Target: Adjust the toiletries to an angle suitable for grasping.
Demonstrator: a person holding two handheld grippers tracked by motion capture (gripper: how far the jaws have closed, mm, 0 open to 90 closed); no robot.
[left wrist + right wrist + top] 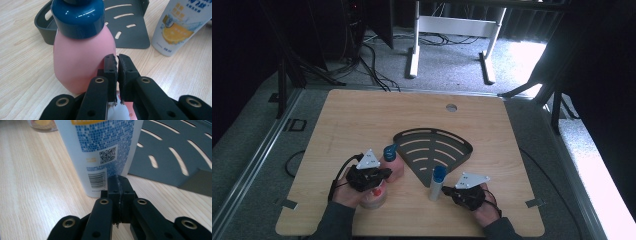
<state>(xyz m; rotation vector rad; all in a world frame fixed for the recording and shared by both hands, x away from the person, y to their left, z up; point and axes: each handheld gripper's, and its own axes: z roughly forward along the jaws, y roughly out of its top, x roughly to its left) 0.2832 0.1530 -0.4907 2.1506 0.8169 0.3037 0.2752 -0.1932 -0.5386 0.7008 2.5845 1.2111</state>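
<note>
Both tongs shut, nothing gripped. Left gripper [117, 61] tips just beside pink plastic bottle w/ dark blue cap [82, 50], upright on light wood table [362, 120]. Right gripper [119, 182] near base of white tube w/ blue cap [436, 184], beside dark grey slotted corner tray [432, 147].

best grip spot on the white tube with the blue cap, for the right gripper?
Probably the white tube mid-body, below the blue cap. It stands upright beside the grey rack, so bring the right gripper, now shut, in level from the open table side.
</note>
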